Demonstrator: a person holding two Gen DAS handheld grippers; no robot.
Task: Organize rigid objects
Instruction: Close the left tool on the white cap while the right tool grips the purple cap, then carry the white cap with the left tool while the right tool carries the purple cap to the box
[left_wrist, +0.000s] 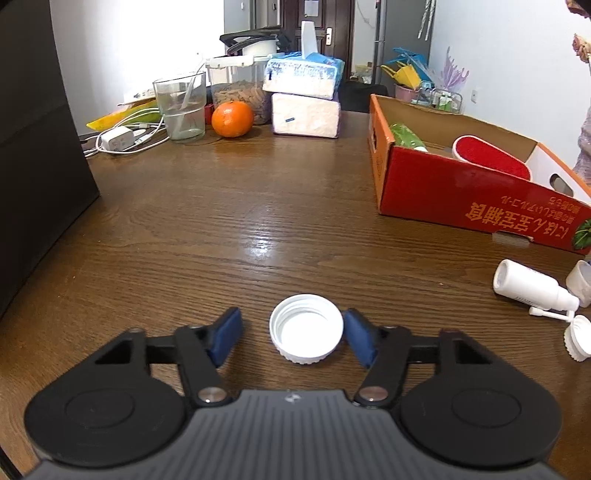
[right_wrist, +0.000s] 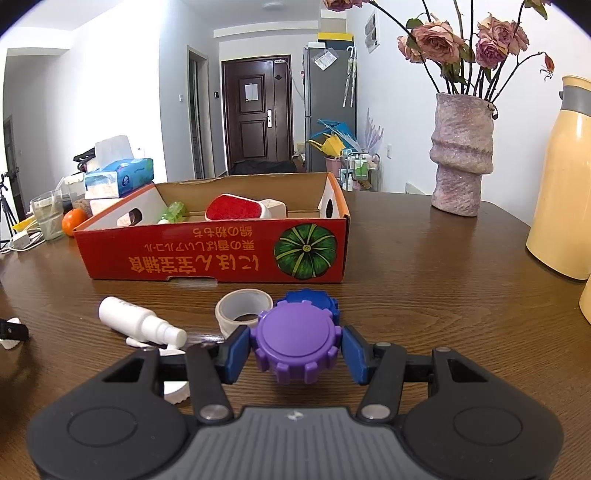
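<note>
A white bottle cap (left_wrist: 306, 327) lies open side up on the wooden table (left_wrist: 258, 221), between the blue fingers of my left gripper (left_wrist: 293, 338). The jaws are open; the right pad touches or nearly touches the cap, the left stands apart. My right gripper (right_wrist: 295, 349) is shut on a purple gear-shaped lid (right_wrist: 295, 341), with a blue gear lid (right_wrist: 314, 299) just behind it. The red cardboard box (right_wrist: 221, 254) holds a red brush (right_wrist: 232, 208) and a green bottle (right_wrist: 173, 212). The box also shows in the left wrist view (left_wrist: 461, 192).
A white spray bottle (right_wrist: 140, 323) and a tape roll (right_wrist: 240, 308) lie before the box. Another white cap (left_wrist: 578, 338) lies at right. An orange (left_wrist: 232, 119), glass (left_wrist: 181, 107), tissue packs (left_wrist: 304, 96) and charger stand at the back. A vase (right_wrist: 461, 155) and yellow jug (right_wrist: 565, 184) stand right.
</note>
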